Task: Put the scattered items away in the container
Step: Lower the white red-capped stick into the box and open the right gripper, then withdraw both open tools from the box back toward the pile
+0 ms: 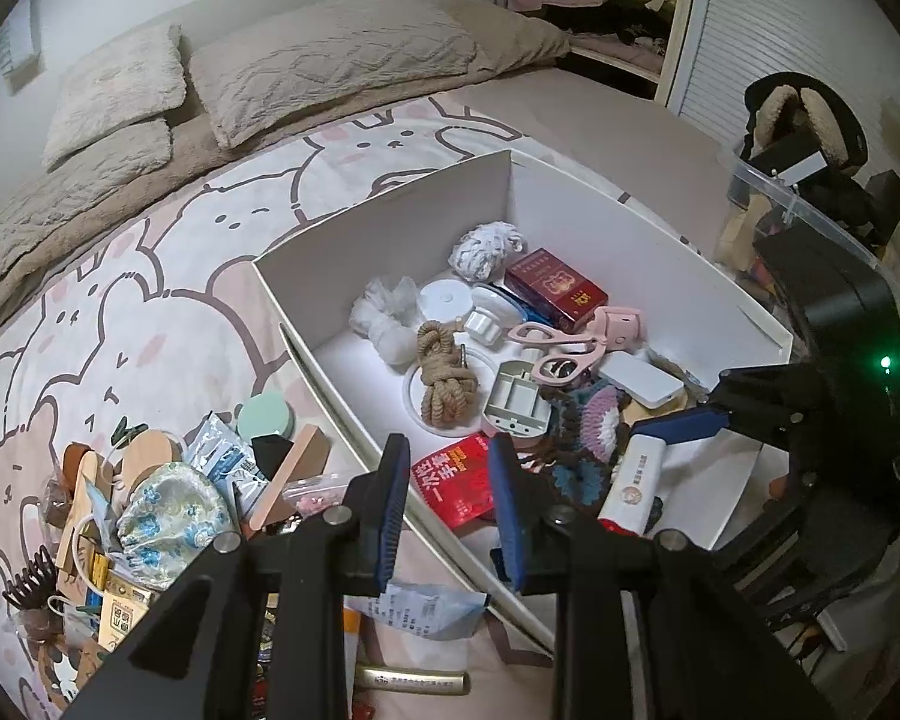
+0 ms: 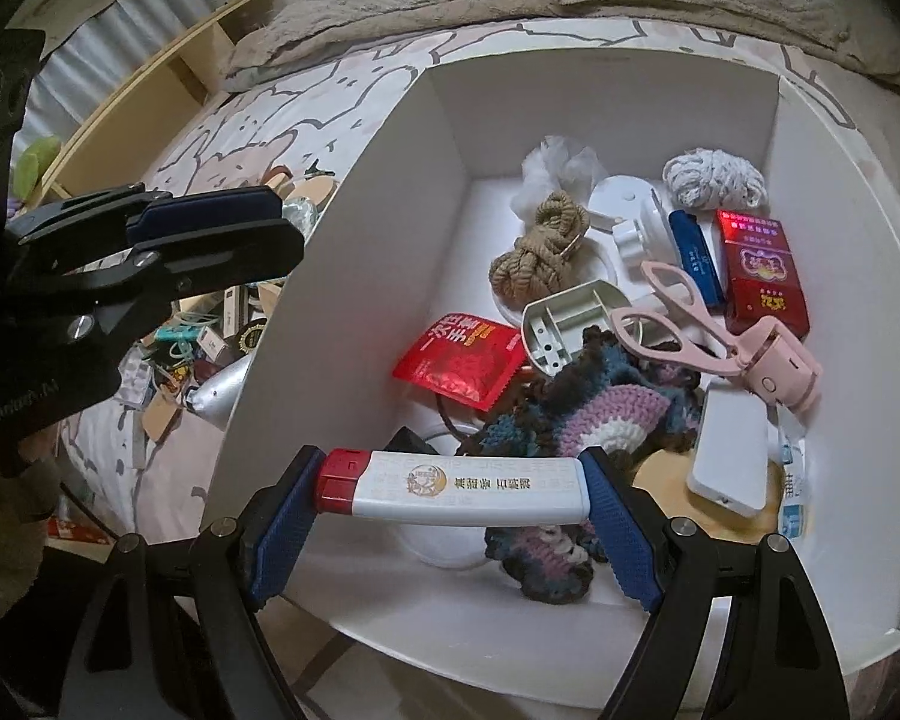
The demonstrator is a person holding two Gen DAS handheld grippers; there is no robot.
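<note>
A white box (image 1: 390,222) (image 2: 402,192) stands on the bed and holds several items: a rope coil (image 2: 537,249), a red packet (image 2: 459,363), pink scissors (image 2: 678,312), a crocheted piece (image 2: 594,414). My right gripper (image 2: 450,501) is shut on a white tube with a red cap (image 2: 450,489), held over the box's near end; it also shows in the left wrist view (image 1: 633,477). My left gripper (image 1: 444,480) is open and empty above the box's near wall. Scattered items (image 1: 168,480) lie left of the box, among them a patterned pouch (image 1: 171,513).
Pillows (image 1: 330,60) lie at the head of the bed. A clear plastic bin (image 1: 810,222) stands right of the box. A receipt (image 1: 420,606) and a gold bar-shaped object (image 1: 414,681) lie on the bedspread below my left gripper. A wooden shelf (image 2: 150,96) stands beside the bed.
</note>
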